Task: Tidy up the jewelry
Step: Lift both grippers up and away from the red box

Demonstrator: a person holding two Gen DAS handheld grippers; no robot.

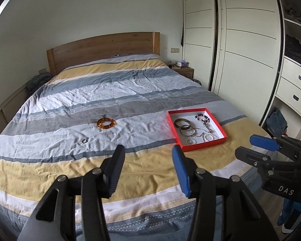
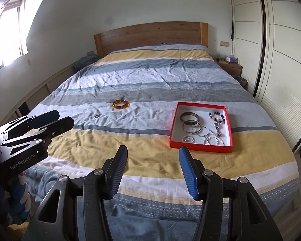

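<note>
Amber bangle (image 1: 106,123) on striped bedspread (image 1: 90,92), red tray (image 1: 222,138) holding silver bracelets, both tools spread wide, empty

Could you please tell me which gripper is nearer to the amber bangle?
Left. The left gripper hovers open just short of the amber bangle; the right gripper is farther right, before the red box.

- Bed (image 2: 150,76) with wooden headboard (image 2: 150,34); striped duvet, bands of blue, white, grey and yellow, creased.
- Amber bangle (image 2: 121,104) lies flat on a pale band, mid-bed.
- Small dark ring (image 2: 96,116) near it, apart.
- Red tray (image 2: 200,145) holding jewelry, right side.
</note>
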